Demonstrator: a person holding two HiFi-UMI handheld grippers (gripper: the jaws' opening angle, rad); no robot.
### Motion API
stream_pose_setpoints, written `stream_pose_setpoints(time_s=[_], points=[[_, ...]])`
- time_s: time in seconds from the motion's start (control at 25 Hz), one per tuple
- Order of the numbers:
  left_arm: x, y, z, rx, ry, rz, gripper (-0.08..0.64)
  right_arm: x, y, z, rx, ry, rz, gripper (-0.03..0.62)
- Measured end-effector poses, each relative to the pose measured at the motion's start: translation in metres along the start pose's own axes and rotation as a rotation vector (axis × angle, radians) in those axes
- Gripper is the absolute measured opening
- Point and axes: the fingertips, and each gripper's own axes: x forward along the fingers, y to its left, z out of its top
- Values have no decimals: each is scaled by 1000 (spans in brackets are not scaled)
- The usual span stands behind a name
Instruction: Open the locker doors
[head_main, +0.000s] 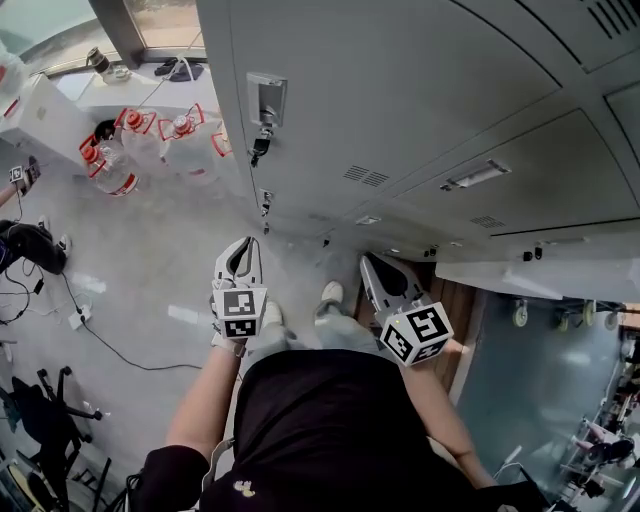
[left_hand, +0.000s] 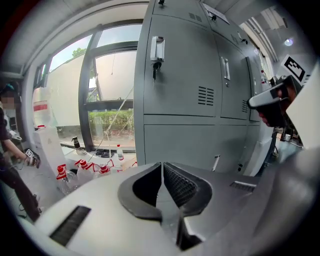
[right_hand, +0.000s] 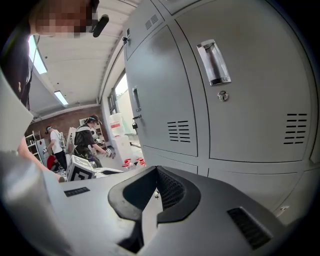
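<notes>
- Left claw (left_hand: 161, 165): jaws together, nothing between them. It is held low in front of the body, apart from the lockers, and aimed at the end column.
- Right claw (right_hand: 156, 170): jaws also closed and empty. It faces a door further right and touches nothing.
- Doors (left_hand: 182, 70): grey sheet steel in stacked rows, straight ahead of both claws. Those facing the claws are all shut.
- End door: a bright recessed handle (left_hand: 157, 48) sits high near the left edge, with a key (left_hand: 155, 68) hanging in the lock just under it.
- Door ahead of the right claw: handle (right_hand: 214, 62) with a round lock (right_hand: 223, 95) below. No key shows there.
- Handling (judgement): the panels are stiff and thin and likely swing light on their hinges. The painted faces are smooth and give the pads nothing to pinch.
- Where to hold: the handle recess, with one jaw tip hooked behind the pull bar, or both jaws opened and clamped across it. The polished metal may slip, so pull square to the door.
- Keyed door: the key may need turning first. It is small and dangling, so it needs a fine pinch.
- Vents (left_hand: 205, 95) are no grip point.
- Floor (head_main: 150, 270): pale concrete, with cables (head_main: 110, 345) trailing across it.
- Room: red-capped bottles (head_main: 110, 170) stand by the window (left_hand: 112, 95) left of the lockers. Other people (right_hand: 90, 135) work beyond, well apart.
</notes>
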Motion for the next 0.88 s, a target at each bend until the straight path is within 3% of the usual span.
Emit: stream_pose_setpoints(time_s=[0.52,0.88], points=[[100,8,-47,6,93,95,20,-25,-55,-19,18,62,-73,26],[149,21,-81,-50,170,174,25,-45,-77,-29,29,87,-139,28]])
